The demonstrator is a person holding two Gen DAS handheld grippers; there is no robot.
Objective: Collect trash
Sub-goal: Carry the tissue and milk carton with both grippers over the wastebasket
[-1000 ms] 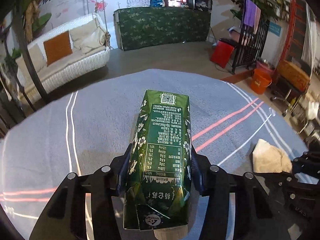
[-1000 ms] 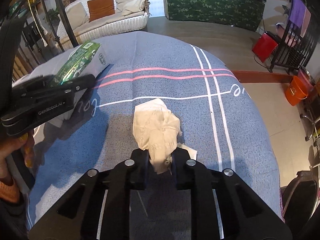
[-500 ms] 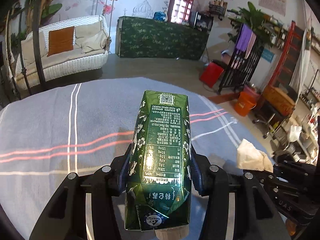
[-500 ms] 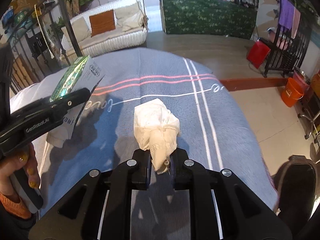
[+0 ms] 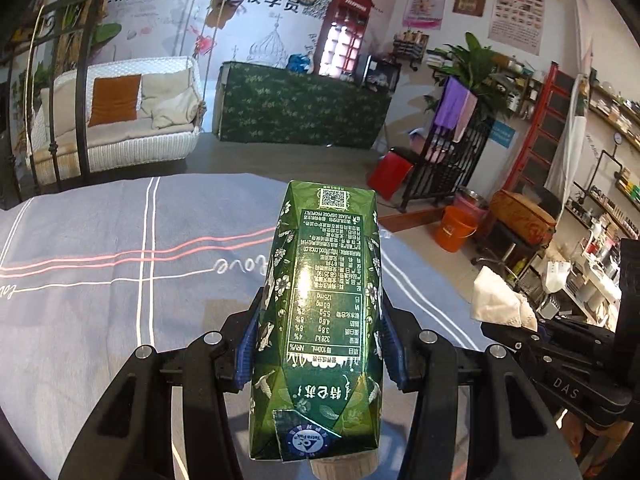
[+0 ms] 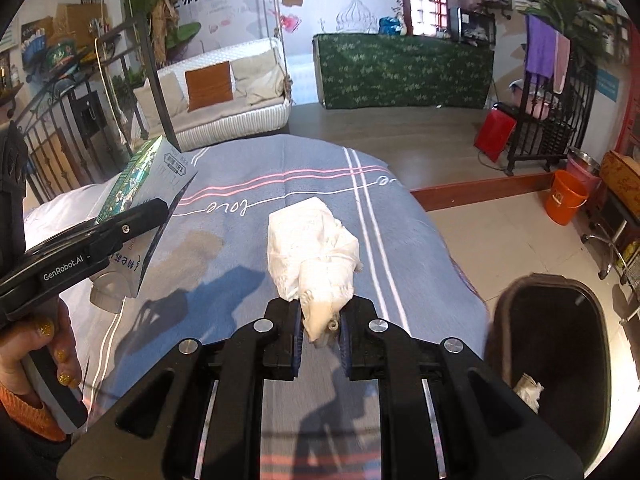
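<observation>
The left tool (image 5: 318,344) clamps the green carton (image 5: 324,312) across its stiff, likely light flanks above the blue striped cloth (image 5: 100,288), while the right tool (image 6: 320,334) pinches the soft crumpled tissue (image 6: 312,252) by its tail, the black bin (image 6: 560,360) close alongside.

To the right gripper's (image 6: 319,338) lower right the dark bin (image 6: 560,364) gapes unobstructed; on its left, the left gripper (image 6: 120,232) with its carton (image 6: 148,176) blocks passage.
</observation>
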